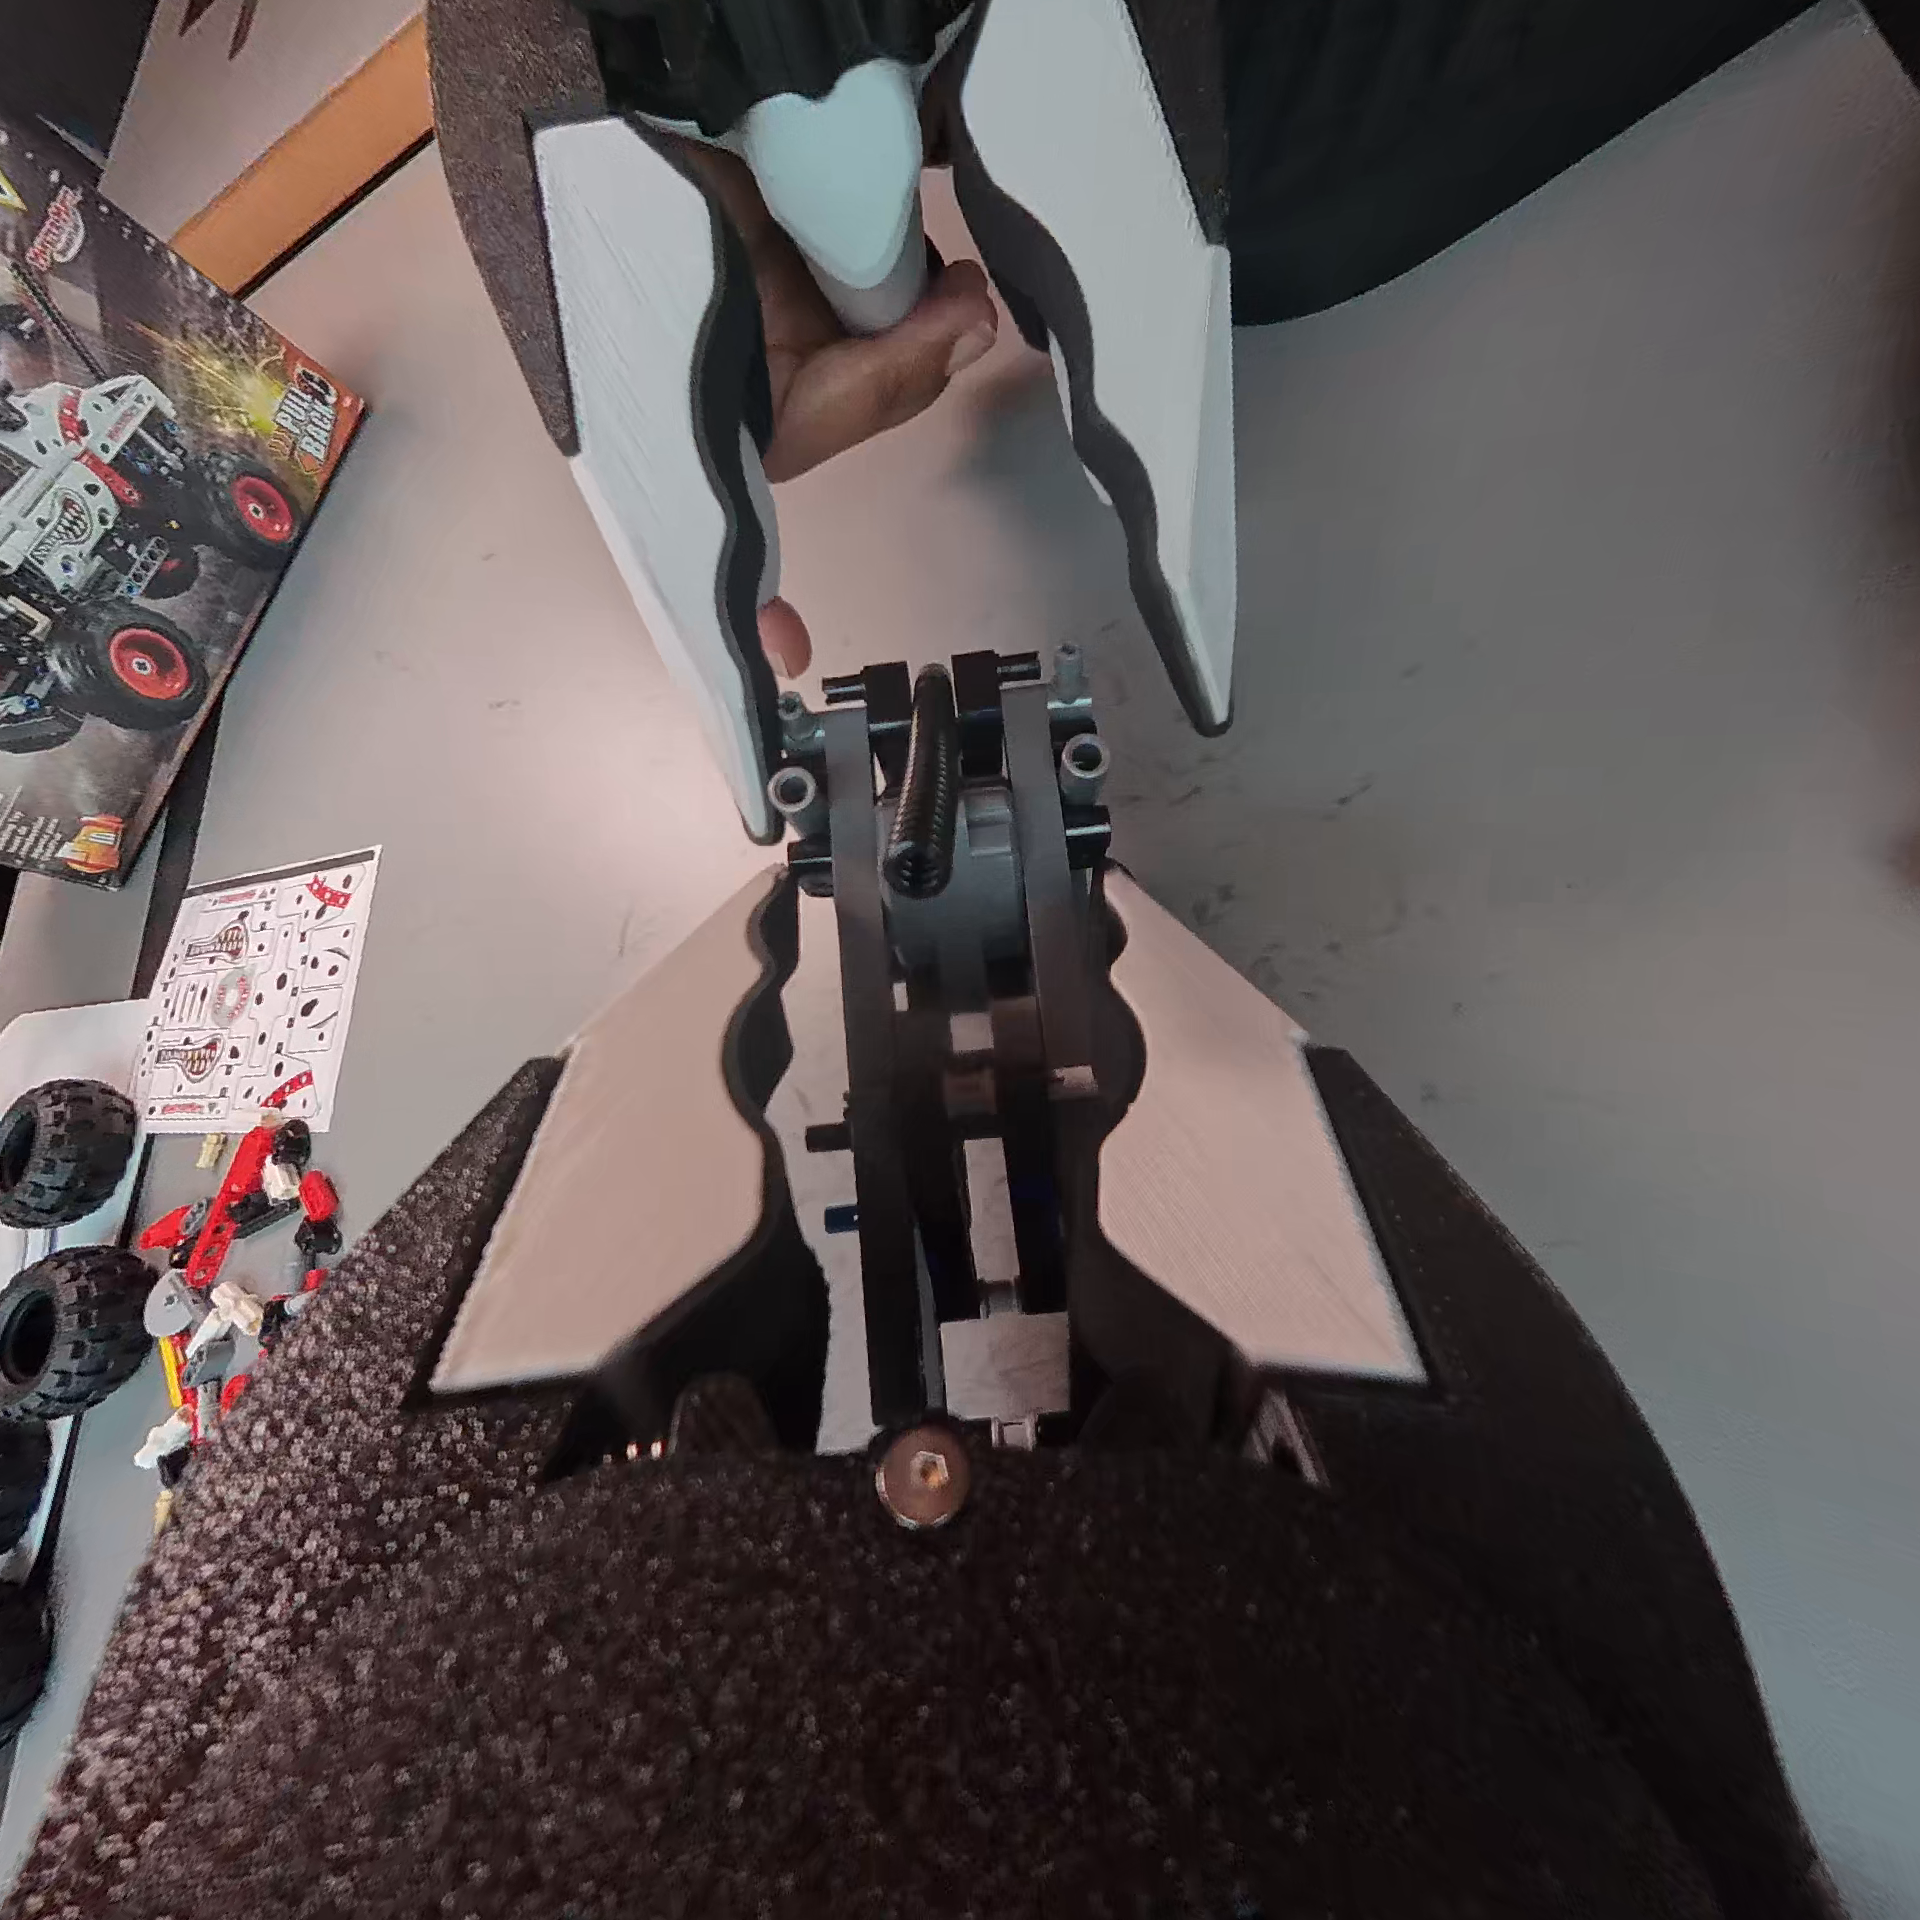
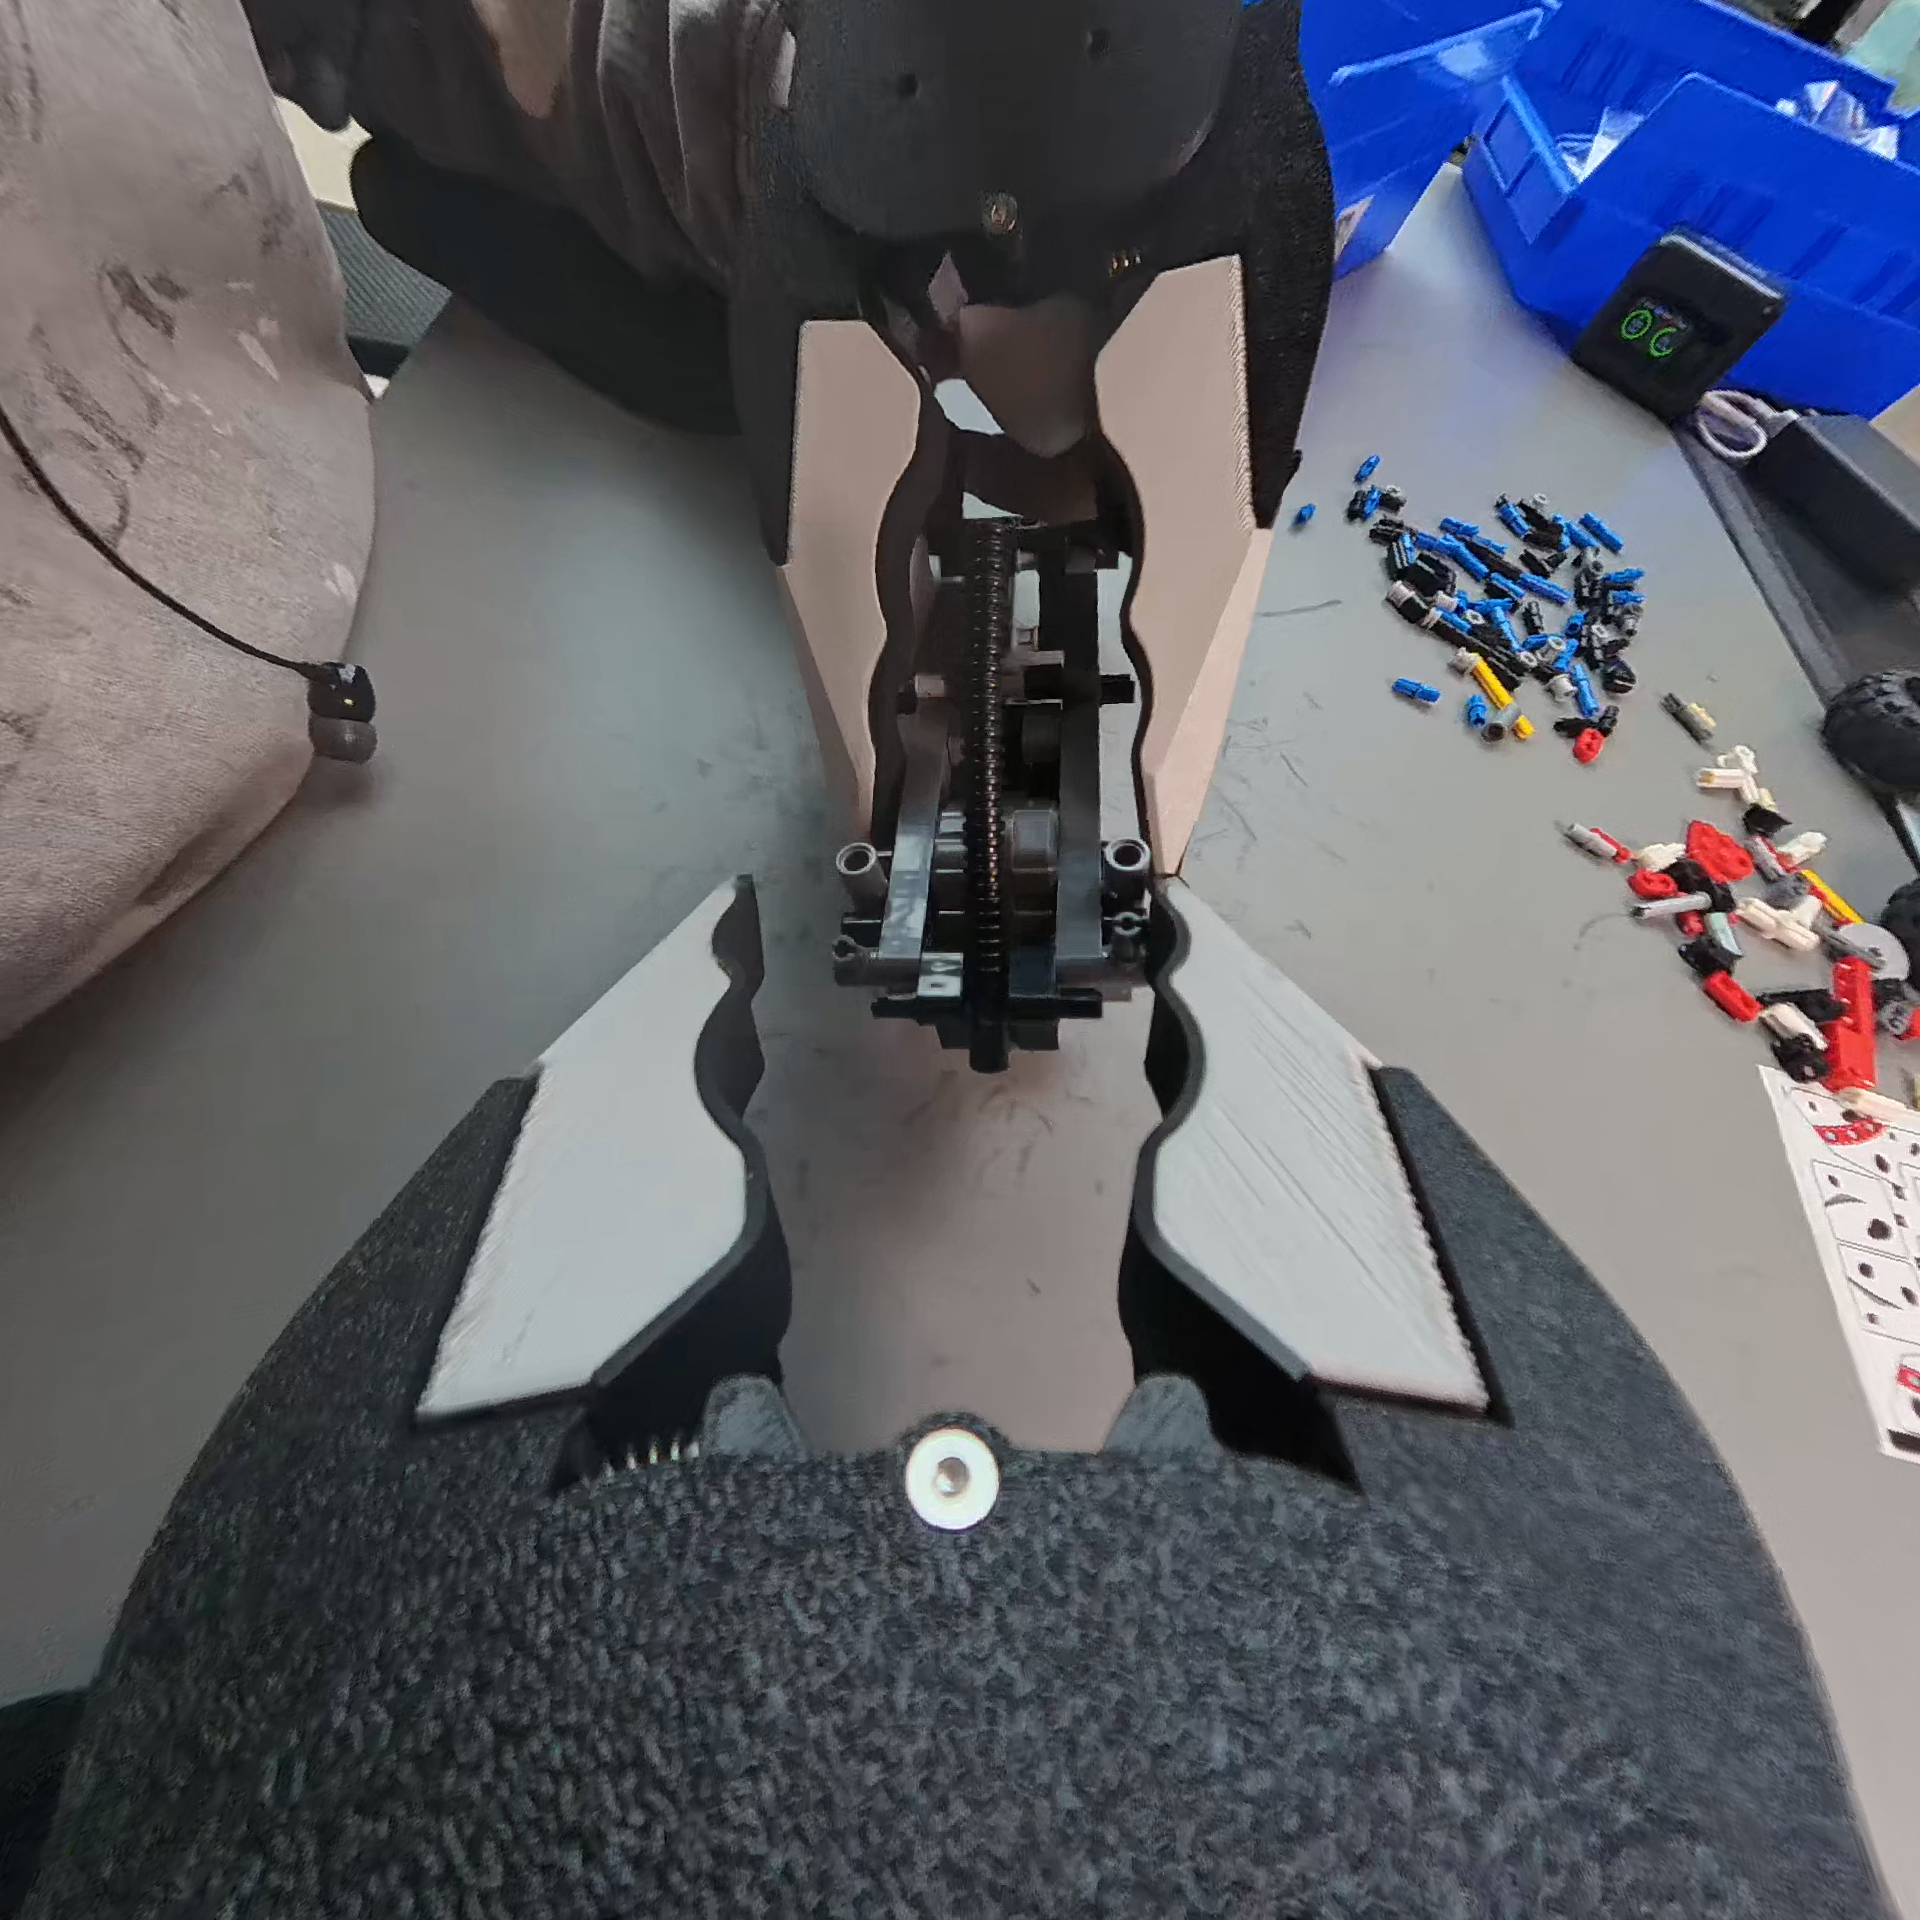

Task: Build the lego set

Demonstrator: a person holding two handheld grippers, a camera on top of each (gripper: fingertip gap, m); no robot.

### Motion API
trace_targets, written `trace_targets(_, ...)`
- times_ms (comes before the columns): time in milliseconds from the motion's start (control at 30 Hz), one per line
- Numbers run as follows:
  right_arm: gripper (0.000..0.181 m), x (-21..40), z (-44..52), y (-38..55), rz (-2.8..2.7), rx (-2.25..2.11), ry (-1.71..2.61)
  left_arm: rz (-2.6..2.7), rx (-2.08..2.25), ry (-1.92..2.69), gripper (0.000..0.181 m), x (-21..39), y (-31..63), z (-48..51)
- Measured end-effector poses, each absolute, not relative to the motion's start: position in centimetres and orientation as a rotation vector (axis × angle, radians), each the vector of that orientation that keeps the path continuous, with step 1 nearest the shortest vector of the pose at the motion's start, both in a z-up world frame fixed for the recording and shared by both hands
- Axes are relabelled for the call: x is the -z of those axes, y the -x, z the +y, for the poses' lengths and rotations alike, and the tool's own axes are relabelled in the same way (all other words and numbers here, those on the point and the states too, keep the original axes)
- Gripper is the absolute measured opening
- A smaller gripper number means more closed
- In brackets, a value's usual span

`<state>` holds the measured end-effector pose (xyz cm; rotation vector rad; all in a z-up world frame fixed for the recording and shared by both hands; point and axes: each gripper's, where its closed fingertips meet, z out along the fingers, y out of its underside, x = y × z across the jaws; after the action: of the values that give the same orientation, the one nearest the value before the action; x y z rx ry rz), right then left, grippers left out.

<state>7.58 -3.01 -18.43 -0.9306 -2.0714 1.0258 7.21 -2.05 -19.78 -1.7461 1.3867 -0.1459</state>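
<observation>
Left tool (image 1: 940,883) clamps the chassis (image 1: 940,935) lengthwise between its fingers; the far end sticks out past the tips. Right tool (image 2: 951,914) faces it head-on, fingers spread to either side of that far end; the right fingertip looks close to a grey connector, contact unclear, so it reads as released, not gripping. Chassis sits over the tabletop (image 1: 1455,727), between the two tools; whether it is lifted or resting, I cannot tell.

Progress, as a judgement: early to middle. Done: a black and grey frame with a black spring (image 1: 925,790) down the centre and grey connectors at the corners. Left: all wheels, since tyres (image 1: 62,1148) lie loose at the left edge; a red and white parts pile (image 1: 234,1268); a blue and black pin pile (image 2: 1507,613); no body panels on. Sticker sheet (image 1: 260,997) appears unused. Box (image 1: 135,499) lies flat, far left.

Blue bins (image 2: 1662,135) at the back.
</observation>
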Motion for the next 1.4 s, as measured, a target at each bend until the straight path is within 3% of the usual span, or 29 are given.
trace_targets(67,0.061,18.49,-2.35,-7.16,-2.063,-0.928,0.939,1.376,0.145,1.754,0.058,19.78,-7.19,-2.02)
trace_targets(333,0.058,18.8,-2.19,-7.2,-2.128,-0.784,0.907,1.384,0.11,1.763,0.057,19.78,-7.27,-1.99)
trace_targets(833,0.068,19.02,-1.97,-6.69,-2.067,-0.832,0.962,1.34,0.184,1.817,0.058,20.0,-6.97,-1.73)
trace_targets(1067,0.062,19.16,-1.94,-6.42,-2.052,-0.811,0.985,1.274,0.325,1.867,0.066,19.88,-7.4,-2.3)
trace_targets(1400,0.061,19.28,-1.84,-6.45,-2.058,-0.801,0.983,1.223,0.353,1.896,0.06,19.77,-7.36,-1.93)
